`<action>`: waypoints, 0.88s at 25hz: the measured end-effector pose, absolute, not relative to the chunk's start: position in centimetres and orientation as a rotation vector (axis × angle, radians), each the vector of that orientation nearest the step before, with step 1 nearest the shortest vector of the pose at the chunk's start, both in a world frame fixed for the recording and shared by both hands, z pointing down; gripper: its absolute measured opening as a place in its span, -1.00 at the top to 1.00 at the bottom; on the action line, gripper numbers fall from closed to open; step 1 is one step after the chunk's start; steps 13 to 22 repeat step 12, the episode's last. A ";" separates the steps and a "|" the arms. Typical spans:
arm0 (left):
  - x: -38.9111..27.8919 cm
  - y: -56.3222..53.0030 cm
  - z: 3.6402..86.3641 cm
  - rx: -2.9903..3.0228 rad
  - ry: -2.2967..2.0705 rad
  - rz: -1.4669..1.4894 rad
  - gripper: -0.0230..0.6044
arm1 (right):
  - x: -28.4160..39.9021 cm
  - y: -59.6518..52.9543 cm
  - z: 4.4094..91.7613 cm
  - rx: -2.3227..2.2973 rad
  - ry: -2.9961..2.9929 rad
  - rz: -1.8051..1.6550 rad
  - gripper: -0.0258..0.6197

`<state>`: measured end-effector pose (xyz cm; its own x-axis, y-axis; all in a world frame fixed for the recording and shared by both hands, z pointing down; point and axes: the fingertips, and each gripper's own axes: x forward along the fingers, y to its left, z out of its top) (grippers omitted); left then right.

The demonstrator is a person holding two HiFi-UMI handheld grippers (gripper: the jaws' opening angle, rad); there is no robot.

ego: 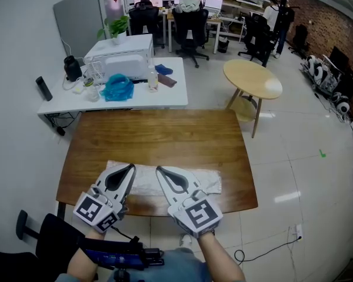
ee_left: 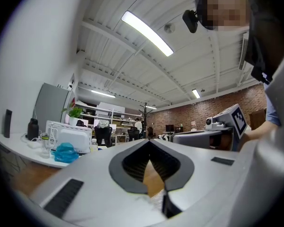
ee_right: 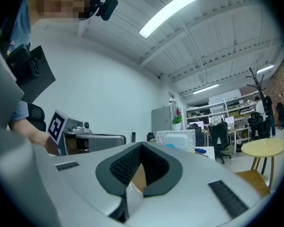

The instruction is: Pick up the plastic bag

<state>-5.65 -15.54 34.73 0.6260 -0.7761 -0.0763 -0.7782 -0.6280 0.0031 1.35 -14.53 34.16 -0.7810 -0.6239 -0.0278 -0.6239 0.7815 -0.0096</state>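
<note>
**Plastic bag flat on the table, both grippers closed above it**

The plastic bag (ego: 146, 180), white and crumpled, lies flat on the wooden table (ego: 159, 135) close to its near edge. Both grippers are over it, pointing away from the person. The left gripper (ego: 131, 167) covers the bag's left part and the right gripper (ego: 159, 170) its middle. The bag's right end lies uncovered. Whether either gripper touches the bag cannot be told.

In the left gripper view, the left gripper (ee_left: 148, 141) has its fingers closed tip to tip, with nothing clamped between them. The right gripper (ee_right: 142, 144) is closed the same way in its own view, and it too is empty.

Behind the wooden table stands a white desk (ego: 165, 98) with a white appliance (ego: 120, 60) and a blue bag (ego: 117, 88) on it. A round table (ego: 253, 78) stands well apart to the right.
</note>
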 end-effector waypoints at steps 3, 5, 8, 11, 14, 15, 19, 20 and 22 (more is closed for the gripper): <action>-5.7 -15.5 35.0 -2.809 1.344 0.100 0.90 | 1.1 -14.5 34.2 -1.024 2.943 -0.002 0.97; -5.8 -15.4 35.0 -2.809 1.345 0.103 0.90 | 1.1 -14.4 34.3 -1.022 2.945 -0.002 0.97; -5.9 -15.4 34.9 -2.808 1.345 0.103 0.90 | 1.1 -14.3 34.3 -1.025 2.947 0.001 0.97; -6.0 -15.3 34.9 -2.809 1.345 0.105 0.90 | 1.0 -14.3 34.4 -1.031 2.955 0.008 0.97; -6.0 -15.3 34.9 -2.809 1.345 0.105 0.90 | 1.0 -14.3 34.4 -1.033 2.958 0.010 0.97; -6.0 -15.3 34.9 -2.809 1.345 0.105 0.90 | 1.0 -14.3 34.4 -1.033 2.958 0.010 0.97; -6.0 -15.3 34.9 -2.809 1.345 0.105 0.90 | 1.0 -14.3 34.4 -1.033 2.958 0.010 0.97; -6.0 -15.3 34.9 -2.809 1.345 0.105 0.90 | 1.0 -14.3 34.4 -1.033 2.958 0.010 0.97; -6.0 -15.3 34.9 -2.809 1.345 0.105 0.90 | 1.0 -14.3 34.4 -1.033 2.958 0.010 0.97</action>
